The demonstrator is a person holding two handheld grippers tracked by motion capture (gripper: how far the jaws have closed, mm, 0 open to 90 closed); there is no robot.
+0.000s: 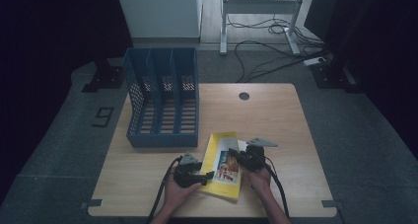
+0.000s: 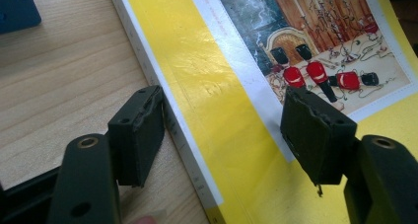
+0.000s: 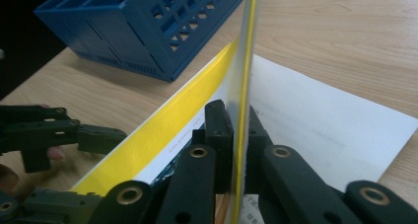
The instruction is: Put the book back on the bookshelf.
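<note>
Right gripper view showed the right claw (image 3: 235, 135) clamped on the yellow cover (image 3: 245, 61) of the book (image 3: 162, 130), its two black pads pressed flat against either face of the thin sheet, which stood raised on edge and ran up the middle of that view. Under the lifted cover a white page (image 3: 325, 120) lay open and flat on the counter (image 3: 345, 36). Left gripper view showed the left claw (image 2: 222, 130) standing open astride the book's left edge: one pad sat just beside the white page edges over the bare wood, the other hung above the cover picture of red-coated figures, and neither pad pressed on anything. In the high view the left claw (image 1: 207, 175) lay at the book's (image 1: 223, 160) left side near its lower end, and the right claw (image 1: 232, 155) reached in from the right over the cover picture; both hands came in from the near edge of the counter (image 1: 276, 120), with black cables trailing back beside the forearms. The book lay near the front edge of the counter, slightly tilted, between the two hands. A blue file rack (image 1: 162, 98) with three slots stood just behind it toward the left, close to the book's top corner but apart from it.
</note>
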